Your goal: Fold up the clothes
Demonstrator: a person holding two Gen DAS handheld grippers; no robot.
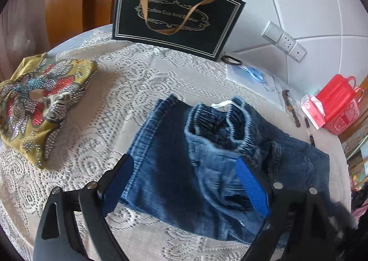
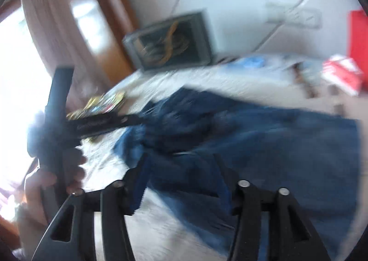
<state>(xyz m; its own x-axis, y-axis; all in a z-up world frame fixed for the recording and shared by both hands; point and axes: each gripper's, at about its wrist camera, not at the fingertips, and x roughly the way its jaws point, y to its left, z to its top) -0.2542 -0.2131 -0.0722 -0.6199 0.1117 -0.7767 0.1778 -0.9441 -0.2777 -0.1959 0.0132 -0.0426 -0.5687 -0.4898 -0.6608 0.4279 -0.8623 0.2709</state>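
Observation:
Folded blue jeans (image 1: 207, 155) lie on a lace-covered table (image 1: 110, 104), the elastic waistband on top toward the far side. My left gripper (image 1: 184, 162) is open above the jeans' near part, its blue pads spread to either side. A folded yellow beaded garment (image 1: 39, 106) lies at the left. The right wrist view is blurred by motion: my right gripper (image 2: 181, 164) is open over the jeans (image 2: 287, 146), nothing between its pads. The left gripper and the hand holding it (image 2: 59, 146) show at the left there.
A black gift bag (image 1: 174, 17) stands at the back against the white tiled wall. A wall socket (image 1: 284, 41), papers (image 1: 253, 76), a red container (image 1: 338, 106) and a red-and-white packet (image 1: 314, 111) are at the right. A wooden door frame and curtain are at the back left.

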